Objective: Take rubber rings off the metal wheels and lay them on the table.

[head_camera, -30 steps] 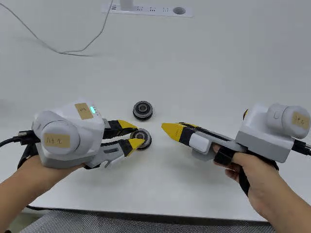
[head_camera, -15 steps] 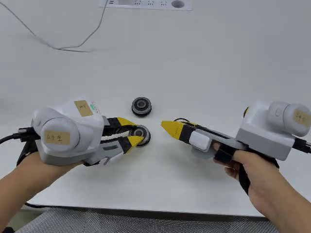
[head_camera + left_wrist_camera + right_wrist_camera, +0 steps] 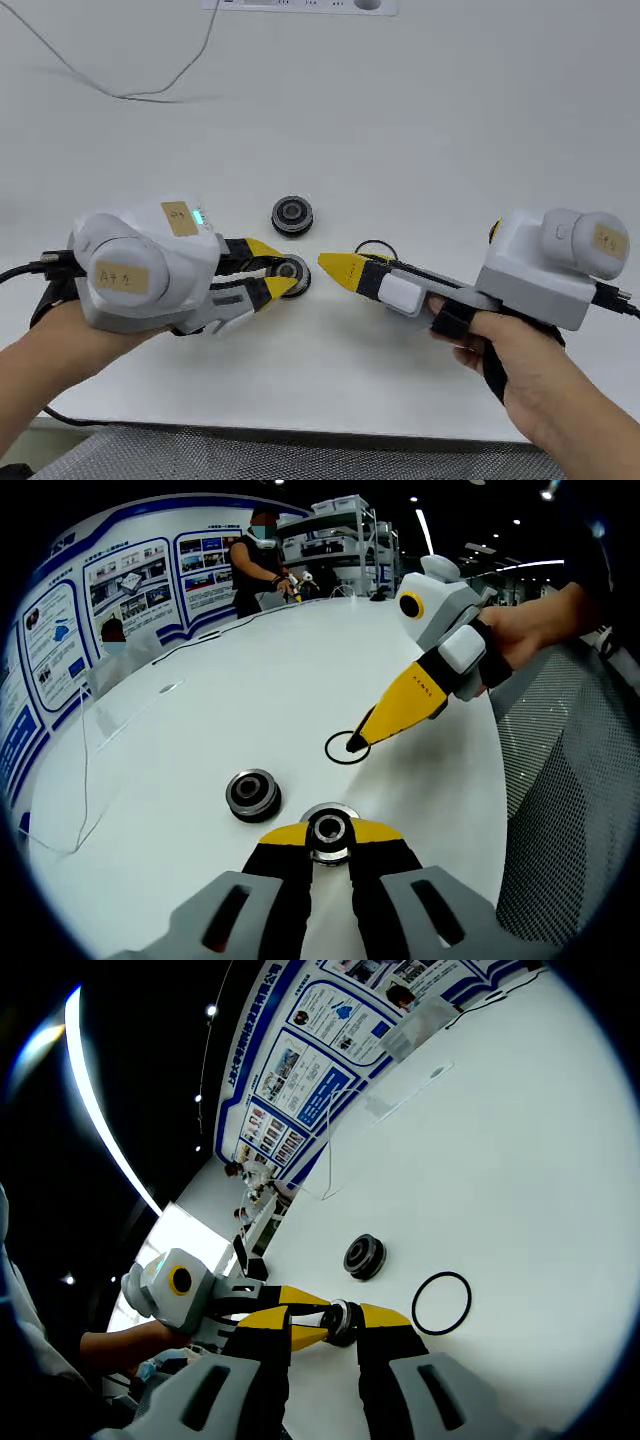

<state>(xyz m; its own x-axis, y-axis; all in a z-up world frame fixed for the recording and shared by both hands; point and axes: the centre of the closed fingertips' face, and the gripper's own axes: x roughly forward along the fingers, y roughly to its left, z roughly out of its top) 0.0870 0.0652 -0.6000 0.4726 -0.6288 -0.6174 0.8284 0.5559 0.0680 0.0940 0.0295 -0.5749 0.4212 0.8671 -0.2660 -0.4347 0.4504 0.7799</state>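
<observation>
My left gripper (image 3: 272,270) is shut on a small metal wheel (image 3: 293,272), which sits between its yellow jaw tips (image 3: 330,832); the wheel's rim looks bare silver. A second wheel (image 3: 293,214) with a black rim lies flat on the white table just beyond (image 3: 253,793) (image 3: 364,1256). A loose black rubber ring (image 3: 372,242) lies on the table right of the wheels (image 3: 330,748) (image 3: 415,1305). My right gripper (image 3: 335,266) points left at the held wheel from a few centimetres away. Its jaws stand slightly apart, and the held wheel (image 3: 340,1320) shows through the gap.
A white power strip (image 3: 300,5) lies at the table's far edge, and a grey cable (image 3: 120,95) trails off to the back left. The table's front edge (image 3: 300,432) runs close under both hands. People stand at distant benches (image 3: 262,550).
My right gripper has moved left, closer to the held wheel, and the ring now shows behind it. The left gripper has kept its hold and barely moved.
</observation>
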